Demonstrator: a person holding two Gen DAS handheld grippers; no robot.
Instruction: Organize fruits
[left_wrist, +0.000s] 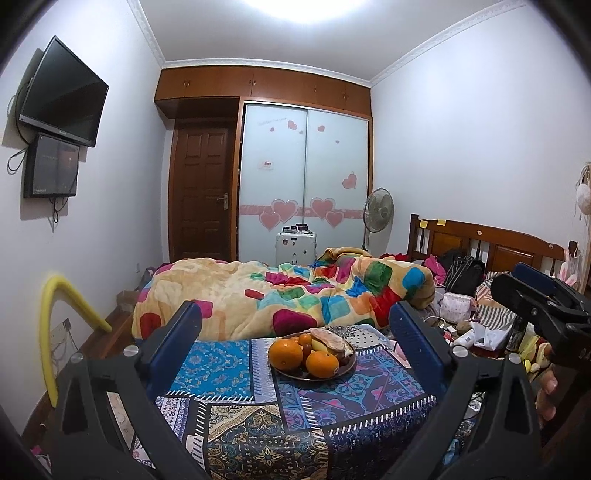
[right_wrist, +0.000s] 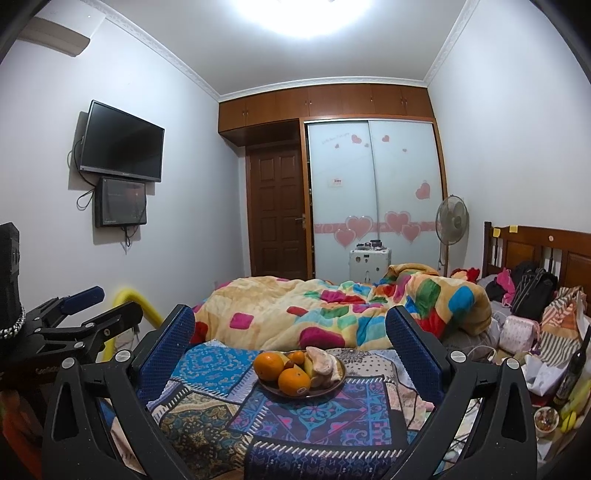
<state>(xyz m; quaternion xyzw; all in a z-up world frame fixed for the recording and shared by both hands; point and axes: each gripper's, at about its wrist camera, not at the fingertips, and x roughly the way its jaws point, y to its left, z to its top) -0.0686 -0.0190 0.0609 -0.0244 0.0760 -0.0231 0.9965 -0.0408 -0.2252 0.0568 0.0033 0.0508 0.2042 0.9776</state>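
Note:
A brown plate (left_wrist: 295, 376) of fruit sits on a patterned cloth (left_wrist: 258, 424) on the bed. It holds two large oranges (left_wrist: 285, 353), a small orange, a banana, dark dates and a beige cloth-like lump (left_wrist: 328, 339). My left gripper (left_wrist: 295, 332) is open and empty, with the plate between its fingers and farther off. My right gripper (right_wrist: 291, 332) is open and empty, framing the same plate (right_wrist: 273, 390). Each gripper shows at the edge of the other's view: the right one (left_wrist: 546, 295) and the left one (right_wrist: 85, 306).
A colourful quilt (left_wrist: 295, 291) is heaped behind the plate. Bags, clothes and clutter (right_wrist: 532, 317) lie at the right by the headboard, with a dark bottle (right_wrist: 572, 369) and bananas (right_wrist: 576, 402). A yellow foam tube (left_wrist: 50, 332) stands at the left.

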